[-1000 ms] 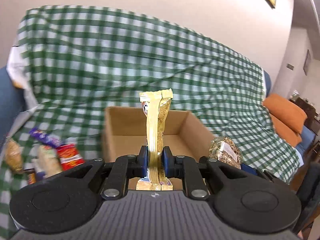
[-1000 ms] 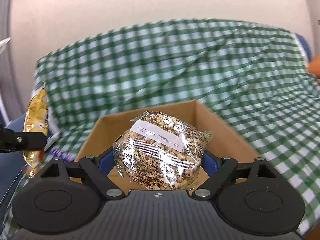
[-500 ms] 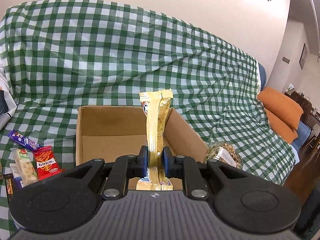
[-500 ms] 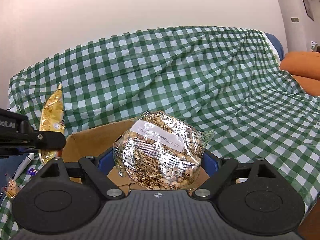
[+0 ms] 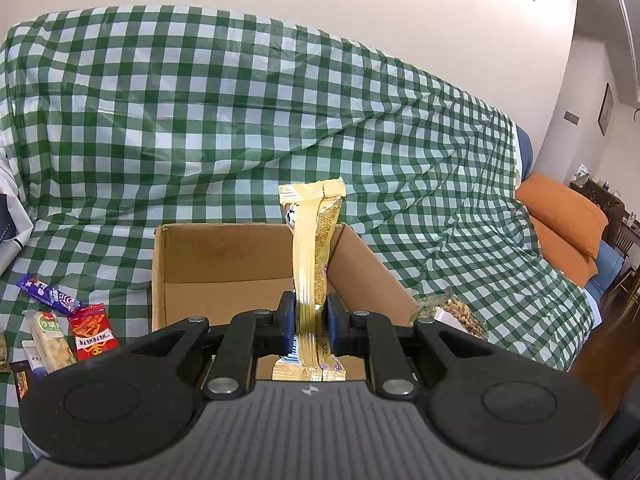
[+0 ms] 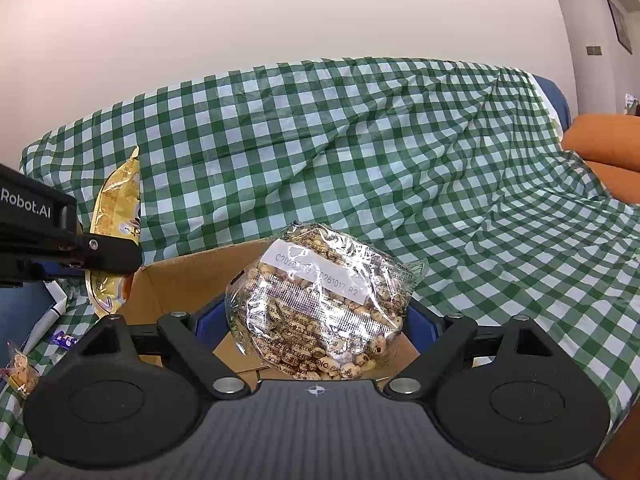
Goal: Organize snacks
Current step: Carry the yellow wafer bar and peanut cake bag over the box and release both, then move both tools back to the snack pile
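Note:
My left gripper [image 5: 311,320] is shut on a gold snack packet [image 5: 312,248], which stands upright above the near edge of an open cardboard box [image 5: 224,248]. My right gripper [image 6: 316,320] holds a clear bag of puffed nuts [image 6: 320,300] with a white label between its widely spread jaws, just over the same box [image 6: 192,276]. In the right wrist view the left gripper [image 6: 108,258] and its gold packet [image 6: 116,200] show at the left edge. The nut bag [image 5: 448,312] peeks in at the box's right side in the left wrist view.
Several loose snacks lie left of the box on the green checked cloth [image 5: 240,120]: a purple bar [image 5: 48,294], a red packet [image 5: 92,332], a pale green one [image 5: 50,340]. Orange cushions [image 5: 568,224] sit at the right. The box floor looks bare.
The left wrist view has swung so the box now sits left of the gold packet. The right gripper's view tilted upward a little. Both grips are unchanged.

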Tool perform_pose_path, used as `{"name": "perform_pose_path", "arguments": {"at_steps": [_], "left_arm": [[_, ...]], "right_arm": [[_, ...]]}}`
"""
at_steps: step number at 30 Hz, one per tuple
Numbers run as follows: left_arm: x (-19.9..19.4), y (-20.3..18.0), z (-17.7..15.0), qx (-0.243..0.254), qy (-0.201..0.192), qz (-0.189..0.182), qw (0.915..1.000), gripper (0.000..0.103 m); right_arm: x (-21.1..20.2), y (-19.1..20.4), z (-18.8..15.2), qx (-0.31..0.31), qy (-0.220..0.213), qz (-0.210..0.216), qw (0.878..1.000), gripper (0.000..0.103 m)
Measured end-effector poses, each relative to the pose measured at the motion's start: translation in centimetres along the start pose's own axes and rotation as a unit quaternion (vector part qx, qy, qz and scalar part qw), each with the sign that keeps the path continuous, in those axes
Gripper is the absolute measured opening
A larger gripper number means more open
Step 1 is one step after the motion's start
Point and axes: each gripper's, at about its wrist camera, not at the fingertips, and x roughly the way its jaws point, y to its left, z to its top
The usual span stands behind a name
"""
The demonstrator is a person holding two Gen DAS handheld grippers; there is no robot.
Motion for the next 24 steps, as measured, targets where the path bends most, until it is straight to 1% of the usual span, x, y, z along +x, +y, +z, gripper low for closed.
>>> {"name": "perform_pose_path", "arguments": {"at_steps": [1,2,3,4,5,6,10,12,14,16,18,20,21,22,23,24], "left_arm": [[0.0,-0.1,0.1,0.004,0.000,-0.001,1.0000,0.021],[0.0,-0.1,0.2,0.009,0.001,-0.002,1.0000,0.033],[-0.1,-0.2,0.3,0.014,-0.001,-0.001,0.9999,0.042],[-0.2,-0.3,0.3,0.019,-0.005,0.000,0.9998,0.054],[-0.5,-0.3,0.2,0.022,-0.010,0.000,0.9997,0.057],[-0.6,-0.2,0.1,0.025,-0.013,0.000,0.9996,0.058],[-1.4,0.4,-0.8,0.029,-0.023,0.014,0.9992,0.057],[-1.9,0.9,-1.4,0.036,-0.032,0.018,0.9987,0.055],[-2.6,1.6,-2.0,0.044,-0.038,0.019,0.9982,0.050],[-3.3,3.1,-2.7,0.045,-0.032,0.014,0.9984,0.047],[-3.9,5.0,-3.3,0.034,-0.024,0.010,0.9991,0.038],[-4.6,7.4,-3.9,0.027,-0.020,0.017,0.9993,0.027],[-4.9,8.5,-4.1,0.027,-0.021,0.024,0.9991,0.025],[-5.2,9.7,-4.2,0.030,-0.021,0.031,0.9989,0.020],[-5.4,11.0,-4.4,0.036,-0.020,0.038,0.9984,0.019],[-5.5,12.3,-4.5,0.044,-0.018,0.046,0.9978,0.019]], "right_arm": [[0.0,0.1,0.0,-0.003,-0.001,-0.002,1.000,0.090],[0.0,0.2,-0.1,-0.006,-0.002,-0.006,1.000,0.090],[0.0,0.3,-0.1,-0.010,-0.003,-0.011,1.000,0.094],[-0.1,0.4,-0.1,-0.012,-0.005,-0.015,1.000,0.099],[-0.1,0.5,-0.2,-0.014,-0.006,-0.017,1.000,0.100],[0.0,0.6,-0.2,-0.015,-0.005,-0.018,1.000,0.100],[0.0,0.7,-0.3,-0.019,0.001,-0.018,1.000,0.100],[-0.1,0.9,-0.5,-0.026,0.000,-0.019,0.999,0.100],[-0.1,1.2,-0.6,-0.036,0.001,-0.019,0.999,0.100],[-0.2,1.5,-0.7,-0.045,0.001,-0.016,0.999,0.099],[-0.3,1.8,-0.8,-0.052,0.000,-0.014,0.999,0.098],[-0.5,2.1,-1.0,-0.058,0.000,-0.010,0.998,0.095],[-0.5,2.2,-1.1,-0.060,0.000,-0.008,0.998,0.090],[-0.6,2.3,-1.1,-0.060,0.001,-0.004,0.998,0.085],[-0.7,2.3,-1.2,-0.061,0.001,-0.001,0.998,0.082],[-0.7,2.4,-1.2,-0.061,0.002,0.003,0.998,0.077]]}}
